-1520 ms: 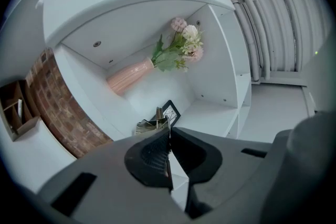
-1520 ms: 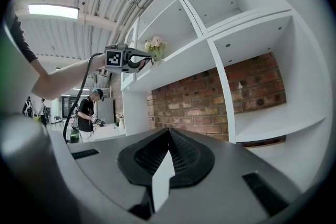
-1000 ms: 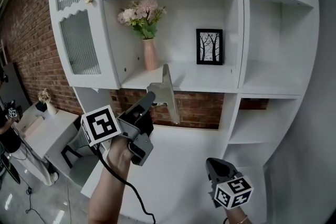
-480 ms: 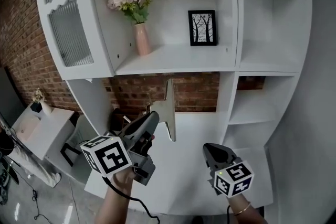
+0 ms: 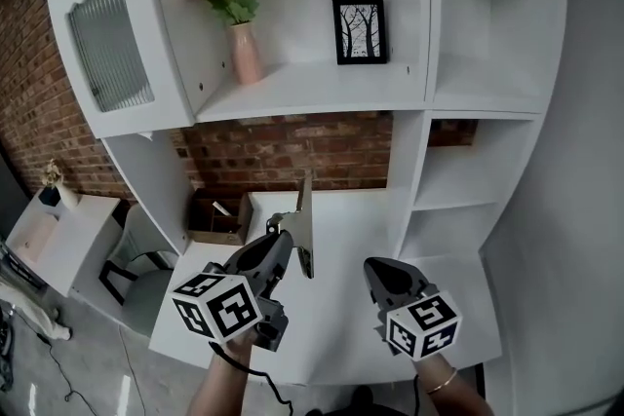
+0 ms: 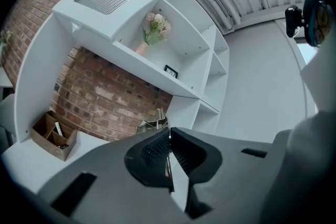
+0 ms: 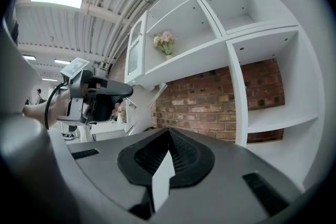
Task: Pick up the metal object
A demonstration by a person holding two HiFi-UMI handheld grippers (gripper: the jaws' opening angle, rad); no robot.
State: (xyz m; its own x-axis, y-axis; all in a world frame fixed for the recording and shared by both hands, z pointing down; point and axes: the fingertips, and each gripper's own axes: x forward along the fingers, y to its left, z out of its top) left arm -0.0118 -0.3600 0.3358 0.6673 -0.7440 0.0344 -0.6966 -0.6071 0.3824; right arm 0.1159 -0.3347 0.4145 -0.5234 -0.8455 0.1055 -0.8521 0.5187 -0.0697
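Observation:
The metal object [image 5: 304,227] is a thin flat grey plate with a small bracket at its side. It stands on edge in the air above the white counter [image 5: 341,302]. My left gripper [image 5: 283,246] is shut on its lower part. In the left gripper view the plate shows as a thin edge between the pads, with its bracket [image 6: 153,124] sticking out past the tips of the left gripper [image 6: 169,136]. My right gripper [image 5: 375,270] hovers to the right at the same height, shut and holding nothing. Its tips meet in the right gripper view, where the right gripper [image 7: 169,131] faces the brick wall.
A white shelf unit rises behind the counter. On its shelf stand a pink vase of flowers [image 5: 244,49] and a framed picture [image 5: 359,31]. A cardboard box [image 5: 216,217] sits at the counter's back left. Open cubbies [image 5: 458,180] lie to the right, a chair [image 5: 136,266] to the left.
My left gripper has come down and towards me with the metal plate, from shelf height to low over the counter. The right gripper has kept its place beside it.

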